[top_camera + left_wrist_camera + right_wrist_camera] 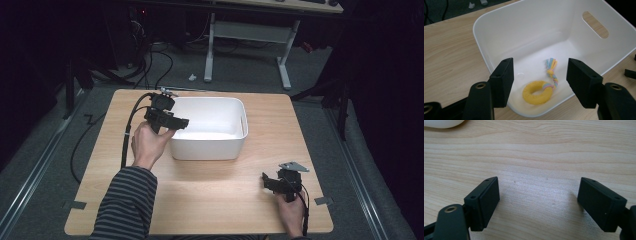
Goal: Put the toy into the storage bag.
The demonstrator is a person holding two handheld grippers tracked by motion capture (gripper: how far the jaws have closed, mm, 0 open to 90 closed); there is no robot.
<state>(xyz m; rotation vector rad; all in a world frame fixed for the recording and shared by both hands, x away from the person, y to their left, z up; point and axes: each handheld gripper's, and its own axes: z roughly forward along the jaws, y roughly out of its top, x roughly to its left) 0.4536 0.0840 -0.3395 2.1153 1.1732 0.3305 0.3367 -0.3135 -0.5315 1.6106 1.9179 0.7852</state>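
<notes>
A white plastic bin (209, 148) stands on the wooden table (200, 200), a little behind its middle. In the left gripper view a yellow ring toy (537, 92) with a pastel braided tassel lies on the floor of the bin (499, 30), near its front wall. My left gripper (176, 122) hovers over the bin's left front corner, open (539, 78), jaws wide and nothing between them, the toy below them. My right gripper (268, 181) is low over the table's front right, open (537, 202), with bare wood between its jaws.
The bin has a slot handle (595, 24) in its far end wall. A cable (127, 130) trails from the left gripper over the table's left side. Beyond the table are a white desk frame (247, 35) and floor cables.
</notes>
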